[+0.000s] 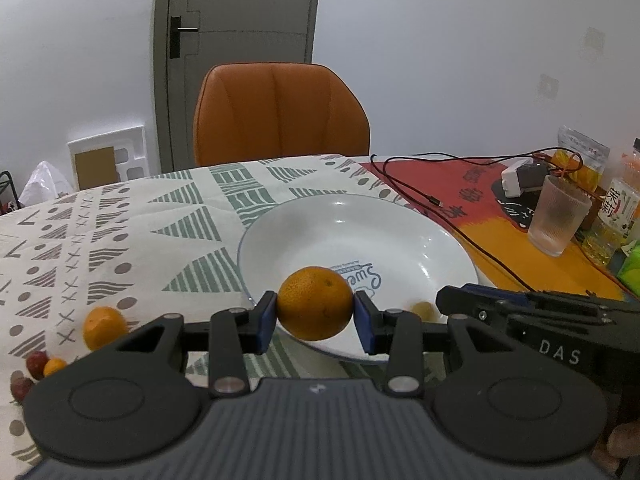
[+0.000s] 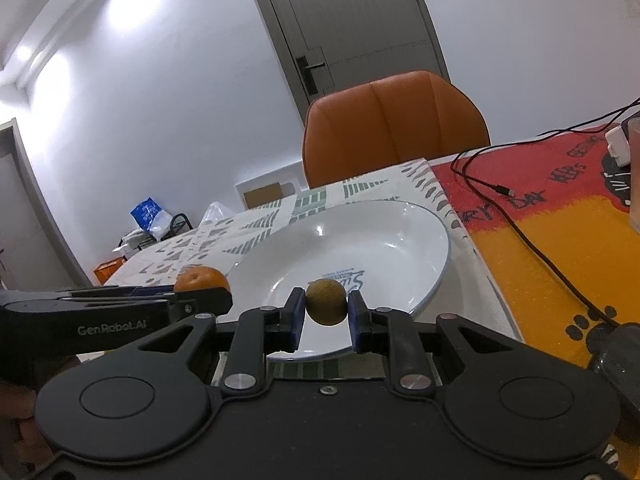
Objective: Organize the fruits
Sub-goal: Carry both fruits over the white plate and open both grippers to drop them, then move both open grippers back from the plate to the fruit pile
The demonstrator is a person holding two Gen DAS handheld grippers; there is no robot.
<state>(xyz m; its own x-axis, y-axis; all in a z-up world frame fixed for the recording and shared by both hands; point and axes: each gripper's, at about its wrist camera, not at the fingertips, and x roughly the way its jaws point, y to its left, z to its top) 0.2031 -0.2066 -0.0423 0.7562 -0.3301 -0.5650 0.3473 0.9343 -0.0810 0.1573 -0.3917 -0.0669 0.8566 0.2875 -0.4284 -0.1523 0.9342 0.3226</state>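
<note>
Left wrist view. We list the left gripper (image 1: 315,316), its blue pads clamped on an orange (image 1: 315,303), carried at the near rim of the white plate (image 1: 440,236). The plate bears no fruit that we can see resting in it; only blue lettering shows at its centre. On the patterned tablecloth (image 1: 120,232) to the left we count a second orange (image 1: 103,327), a small orange fruit (image 1: 54,366) and two red fruits (image 1: 37,362), all well apart from the plate. The right gripper (image 1: 452,300) enters from the right at the plate's near edge, with a yellowish blur beside its tip. Off to the right stand a ribbed glass (image 1: 558,218) and a black cable (image 1: 460,224) on the orange mat.

Right wrist view. We list the right gripper (image 2: 325,312) pinching a small brownish-green fruit (image 2: 326,301) between its pads, held over the near part of the plate (image 2: 400,232). The left gripper (image 2: 200,300) comes in from the left with its orange (image 2: 202,279) showing above it.

Progress, as we judge it: early. Two fruits are in hand above the plate and not yet set down; at least four remain on the cloth to be gathered.
</note>
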